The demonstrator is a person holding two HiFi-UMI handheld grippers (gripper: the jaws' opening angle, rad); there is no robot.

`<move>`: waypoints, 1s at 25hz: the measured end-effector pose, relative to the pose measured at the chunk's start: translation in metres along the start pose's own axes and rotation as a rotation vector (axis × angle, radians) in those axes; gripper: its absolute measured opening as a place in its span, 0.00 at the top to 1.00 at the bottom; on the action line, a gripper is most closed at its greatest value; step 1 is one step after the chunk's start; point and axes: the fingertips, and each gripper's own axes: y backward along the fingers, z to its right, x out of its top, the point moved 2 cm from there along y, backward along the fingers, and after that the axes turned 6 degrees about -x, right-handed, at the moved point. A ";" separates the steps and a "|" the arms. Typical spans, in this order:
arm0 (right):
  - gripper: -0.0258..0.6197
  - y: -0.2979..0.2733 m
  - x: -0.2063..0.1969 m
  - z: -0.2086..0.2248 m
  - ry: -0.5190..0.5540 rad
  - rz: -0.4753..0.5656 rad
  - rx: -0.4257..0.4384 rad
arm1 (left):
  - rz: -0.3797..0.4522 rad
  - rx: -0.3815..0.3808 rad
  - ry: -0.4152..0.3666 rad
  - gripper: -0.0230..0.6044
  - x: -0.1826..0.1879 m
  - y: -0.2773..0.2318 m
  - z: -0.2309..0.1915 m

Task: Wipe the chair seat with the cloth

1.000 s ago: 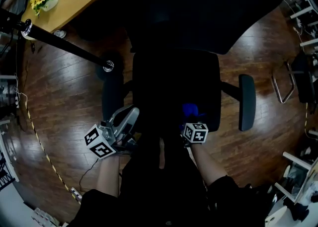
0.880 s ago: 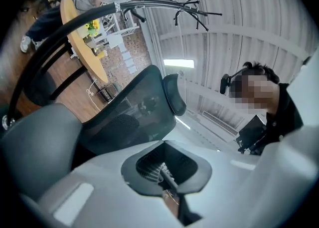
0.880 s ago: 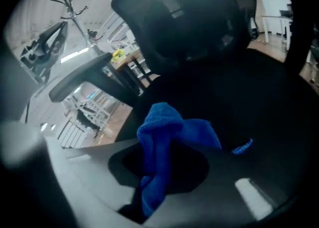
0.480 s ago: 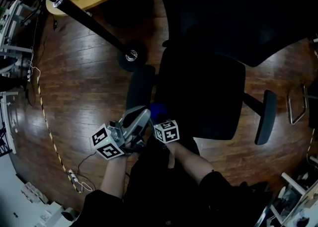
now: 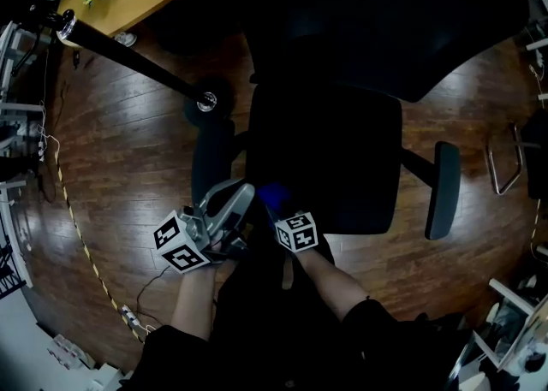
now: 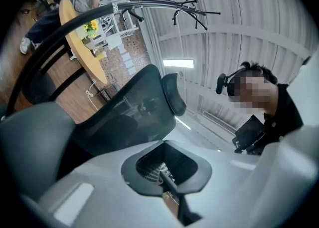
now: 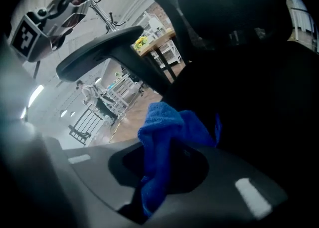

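Right gripper view: right gripper (image 7: 167, 164) clamps cloth (image 7: 162, 124) at chair seat (image 5: 325, 158) 7 o'clock edge; left gripper (image 6: 167, 184) closed, empty. Likely mid-wipe; further strokes need downward pressure.

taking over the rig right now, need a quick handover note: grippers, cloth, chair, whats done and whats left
Right gripper: shut on the blue cloth, at the front-left corner of the chair seat.
Left gripper: shut, nothing in it, held off the seat near the armrest, pointing upward.
Done: cloth gripped and brought to the seat; how much is wiped cannot be told.
Left: wipe across the seat.
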 end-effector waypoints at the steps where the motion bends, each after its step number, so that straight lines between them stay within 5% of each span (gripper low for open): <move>1: 0.87 0.007 -0.003 0.016 -0.014 0.004 -0.024 | -0.012 -0.013 0.002 0.97 -0.002 -0.008 0.000; 14: 0.87 0.187 -0.032 0.234 -0.136 0.108 -0.429 | -0.136 -0.149 0.058 0.97 -0.049 -0.092 0.024; 21: 0.87 0.193 -0.030 0.244 -0.234 0.118 -0.403 | -0.169 -0.165 0.039 0.97 -0.054 -0.109 0.030; 25: 0.87 0.191 -0.016 0.233 -0.322 0.147 -0.268 | -0.172 -0.183 0.021 0.97 -0.048 -0.111 0.044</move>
